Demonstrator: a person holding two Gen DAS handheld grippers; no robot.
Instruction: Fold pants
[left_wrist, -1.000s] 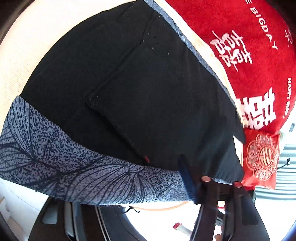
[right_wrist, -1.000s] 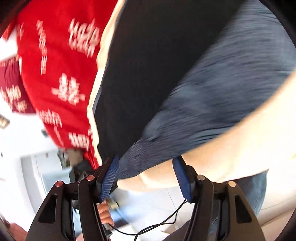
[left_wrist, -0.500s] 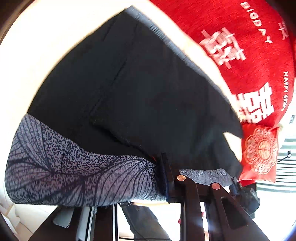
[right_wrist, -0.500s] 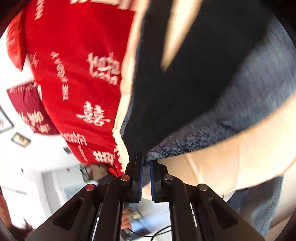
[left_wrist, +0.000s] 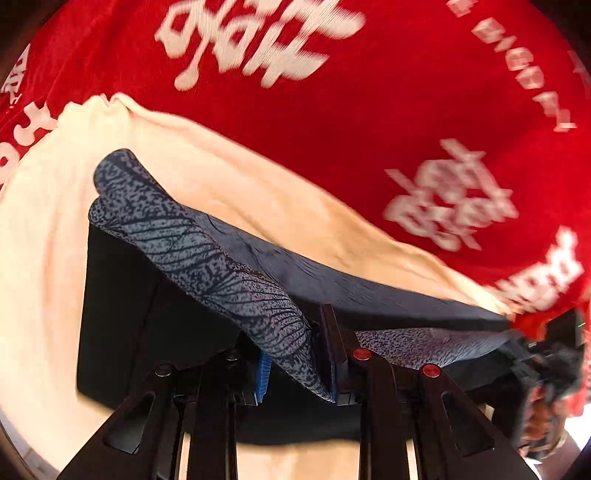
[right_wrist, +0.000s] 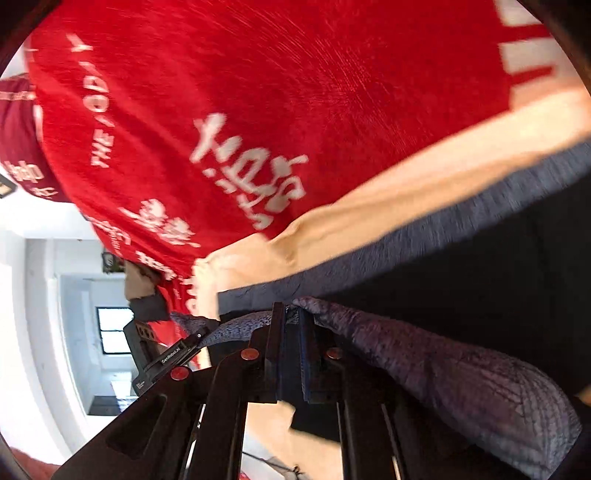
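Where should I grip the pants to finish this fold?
Grip the patterned grey band at the pants' lifted edge, coming from the near side. It is a thick strip raised off the cream sheet, so fingers fit on both faces. Both tools, left and right, are shut on it there.

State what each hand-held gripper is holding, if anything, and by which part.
Both grip the black pants by their grey patterned band: the left hand-held gripper and the right hand-held gripper are each shut on it.

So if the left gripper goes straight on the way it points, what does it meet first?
Probably the cream sheet just past the patterned band it holds, then the red blanket; depth is unclear.
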